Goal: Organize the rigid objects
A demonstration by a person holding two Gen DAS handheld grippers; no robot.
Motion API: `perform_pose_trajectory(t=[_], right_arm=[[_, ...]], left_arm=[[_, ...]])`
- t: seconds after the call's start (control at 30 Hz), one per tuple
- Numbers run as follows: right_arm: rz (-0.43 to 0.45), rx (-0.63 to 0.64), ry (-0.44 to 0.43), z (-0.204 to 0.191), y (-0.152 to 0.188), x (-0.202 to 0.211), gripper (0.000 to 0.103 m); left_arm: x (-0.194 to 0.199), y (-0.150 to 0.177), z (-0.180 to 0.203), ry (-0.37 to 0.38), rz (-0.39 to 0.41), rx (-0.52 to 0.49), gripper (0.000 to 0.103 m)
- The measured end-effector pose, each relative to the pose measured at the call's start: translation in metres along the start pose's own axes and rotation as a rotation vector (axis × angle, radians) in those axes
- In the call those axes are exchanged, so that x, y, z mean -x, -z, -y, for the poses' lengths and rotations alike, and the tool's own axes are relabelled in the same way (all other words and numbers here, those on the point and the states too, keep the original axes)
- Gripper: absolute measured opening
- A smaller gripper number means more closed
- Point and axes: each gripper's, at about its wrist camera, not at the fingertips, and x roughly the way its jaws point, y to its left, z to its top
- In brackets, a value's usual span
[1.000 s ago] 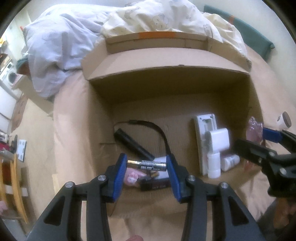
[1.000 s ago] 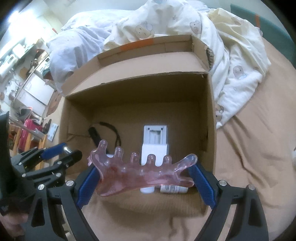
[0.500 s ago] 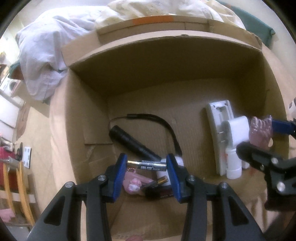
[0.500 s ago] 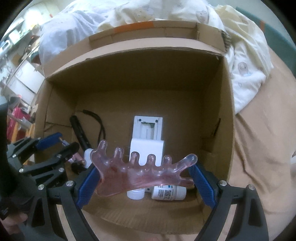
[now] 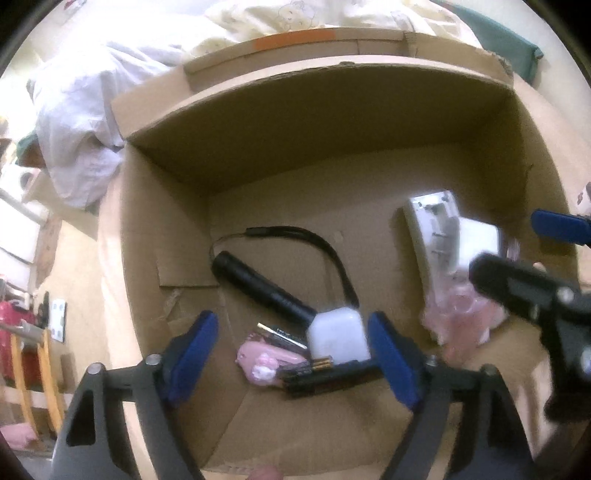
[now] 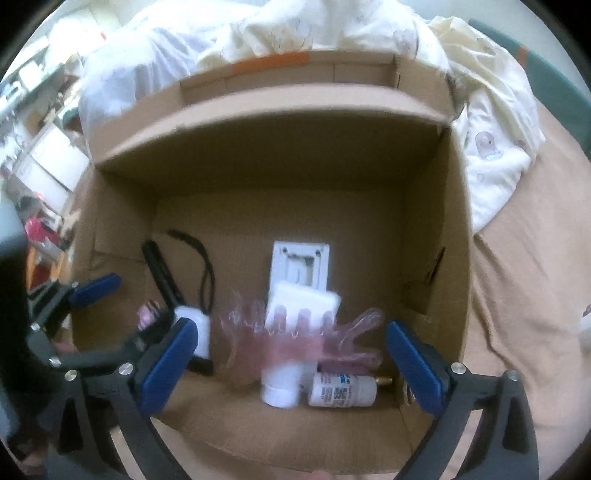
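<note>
Two black two-finger grippers with blue pads hang over one open brown corrugated cardboard box (image 5: pixel 177 258) on a tan bedspread (image 6: pixel 524 295). The left gripper (image 5: pixel 291 354) has its jaws opening, nothing pressed between the pads; below the gap lie one pink figurine (image 5: pixel 258 360), loose gold-ended batteries (image 5: pixel 284 336) whose number the blur hides, one rounded white plastic case (image 5: pixel 338 338) and one flat black pack (image 5: pixel 332 374). The right gripper (image 6: pixel 291 354) also has its jaws opening, spread wide and clear of the translucent pink comb-shaped massager (image 6: pixel 306 332), which shows as a blurred streak between the pads, touching neither, above the box floor.

The left wrist view alone gives the whole of the single matte black cylindrical flashlight (image 5: pixel 258 286) and its looped wrist strap (image 5: pixel 314 243). The right wrist view alone shows two white plastic bottles (image 6: pixel 341 393) lying on their sides by the near wall, one with a printed label, and the full flat face of the white rectangular plastic holder (image 6: pixel 301 266). Rumpled white and cream bedding (image 6: pixel 295 29) lies behind the box.
</note>
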Motion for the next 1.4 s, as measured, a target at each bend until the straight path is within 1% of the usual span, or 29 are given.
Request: perform_pose_trajectory(t=[0.1, 0.17, 0.23, 0.4, 0.5, 0.6, 0.67, 0.73, 0.83, 0.93, 1.07, 1.17, 1.27, 1.4], right_arm=[[0.035, -0.019, -0.011, 0.005, -0.003, 0.008, 0.103], [0.055, -0.033, -0.013, 0.007, -0.004, 0.012, 0.103], [0.075, -0.053, -0.026, 0.011, -0.007, 0.018, 0.103], [0.158, -0.065, -0.038, 0.014, -0.005, 0.044, 0.103], [0.194, -0.071, -0.032, 0.012, -0.001, 0.057, 0.103], [0.2, -0.085, -0.039, 0.01, 0.007, 0.067, 0.103], [0.203, -0.088, -0.049, 0.008, 0.011, 0.075, 0.103], [0.217, -0.074, -0.039, 0.004, 0.015, 0.087, 0.103], [0.245, -0.058, -0.042, -0.003, 0.026, 0.105, 0.103], [0.26, -0.062, -0.062, -0.007, 0.039, 0.12, 0.103], [0.287, -0.042, -0.038, -0.011, 0.059, 0.136, 0.103], [0.287, -0.047, -0.033, -0.012, 0.075, 0.142, 0.103], [0.28, -0.041, -0.046, -0.013, 0.088, 0.138, 0.103], [0.264, -0.07, -0.028, -0.009, 0.102, 0.125, 0.103]], left_arm=[[0.007, -0.001, -0.004, 0.044, 0.003, 0.039, 0.094], [0.016, -0.002, -0.008, 0.077, 0.014, 0.07, 0.098], [0.026, -0.003, -0.01, 0.093, 0.028, 0.095, 0.102], [0.056, 0.004, -0.037, 0.097, 0.098, 0.186, 0.102], [0.074, 0.012, -0.056, 0.09, 0.104, 0.248, 0.102], [0.088, 0.018, -0.068, 0.066, 0.12, 0.258, 0.102], [0.104, 0.026, -0.073, 0.044, 0.153, 0.26, 0.102], [0.118, 0.034, -0.075, 0.024, 0.181, 0.264, 0.102], [0.134, 0.048, -0.077, 0.032, 0.219, 0.278, 0.102], [0.144, 0.061, -0.076, 0.027, 0.232, 0.278, 0.102], [0.151, 0.077, -0.07, 0.022, 0.237, 0.274, 0.102], [0.151, 0.088, -0.064, 0.019, 0.238, 0.265, 0.102], [0.143, 0.099, -0.059, 0.015, 0.237, 0.265, 0.102], [0.13, 0.106, -0.06, 0.028, 0.195, 0.294, 0.102]])
